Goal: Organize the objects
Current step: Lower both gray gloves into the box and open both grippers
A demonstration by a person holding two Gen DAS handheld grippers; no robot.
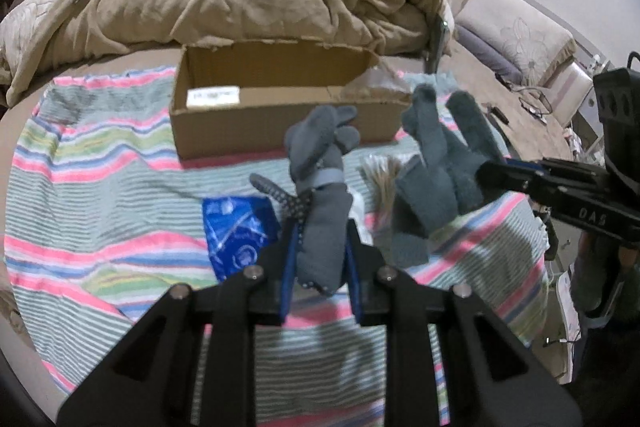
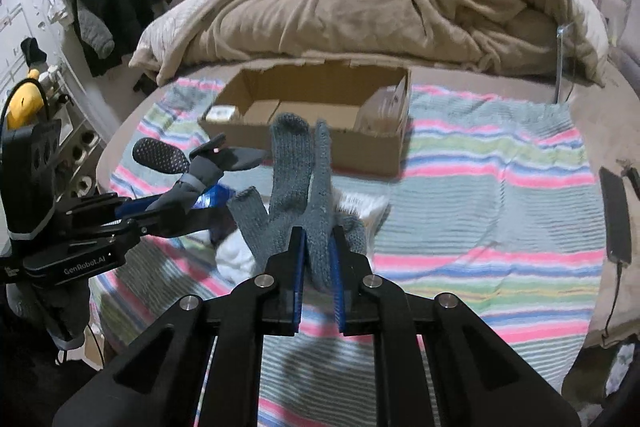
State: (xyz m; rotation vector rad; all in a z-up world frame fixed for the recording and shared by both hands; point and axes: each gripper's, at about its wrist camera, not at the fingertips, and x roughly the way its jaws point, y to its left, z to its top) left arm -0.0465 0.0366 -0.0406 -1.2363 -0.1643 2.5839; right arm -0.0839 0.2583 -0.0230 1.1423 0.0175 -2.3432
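**Q:** Two gloves up at once. Where do you stand?

**A:** Both are carried, neither placed. Your left tongs (image 1: 320, 259) pinch the dark grey glove (image 1: 320, 195) by its cuff; its long axis runs away from you, fingers forward toward the cardboard box (image 1: 280, 115). Your right tongs (image 2: 318, 267) are pressed onto the knitted blue-grey glove (image 2: 304, 187), again near the cuff, fingers fanned up and ahead.

**Q:** Step in hand?

**A:** Transport, by my reading. Both gloves hang above the striped blanket (image 2: 480, 187) on the bed, short of the box.

**Q:** Next move?

**A:** Likely carry each forward over the near wall, cuff low, before you spread the tongs. A white label (image 1: 213, 97) lies at the box's left end, clear plastic (image 1: 378, 85) at the right; the middle floor looks free.
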